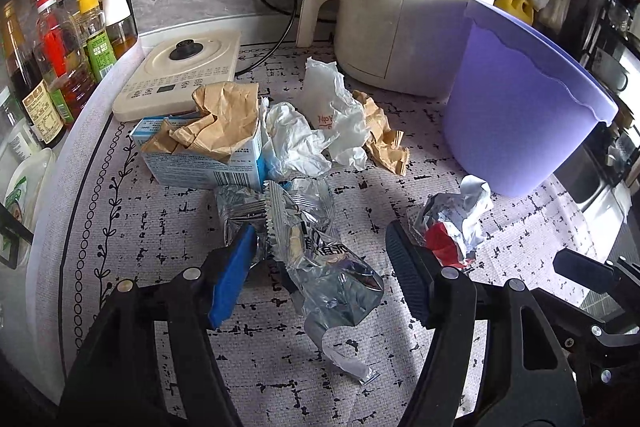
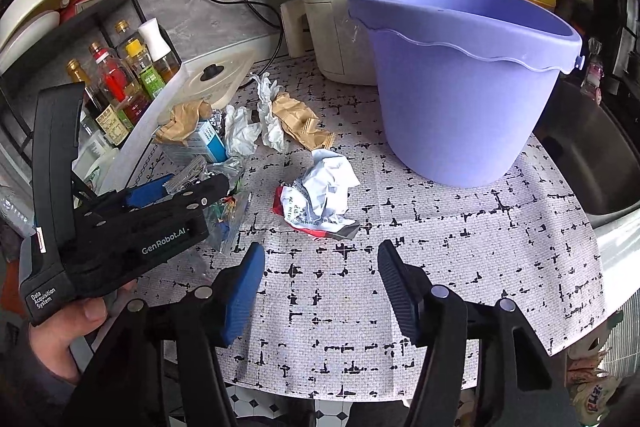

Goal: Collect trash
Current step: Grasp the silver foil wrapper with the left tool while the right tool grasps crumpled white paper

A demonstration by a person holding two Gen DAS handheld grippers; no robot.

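Straddling the silver wrapper (image 1: 320, 251) left of the purple bucket (image 1: 532, 107), left tongs (image 1: 320, 251) are gaping unclamped; right tongs (image 2: 320, 267) are gaping empty.

Lilac bucket (image 2: 460, 99), silver foil wrapper (image 1: 320, 259), white mat (image 2: 440, 267) with black broken-grid pattern.

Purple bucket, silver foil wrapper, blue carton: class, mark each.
purple bucket (image 2: 460, 115), right wrist view, front wall.
silver foil wrapper (image 1: 316, 259), left wrist view, crumpled middle.
blue carton (image 1: 200, 163), left wrist view, printed side.

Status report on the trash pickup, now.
Left gripper open, straddling silver foil wrapper, not clamped. Right gripper open, empty, short of crumpled red-white wrapper. Purple bucket upright, path unobstructed.
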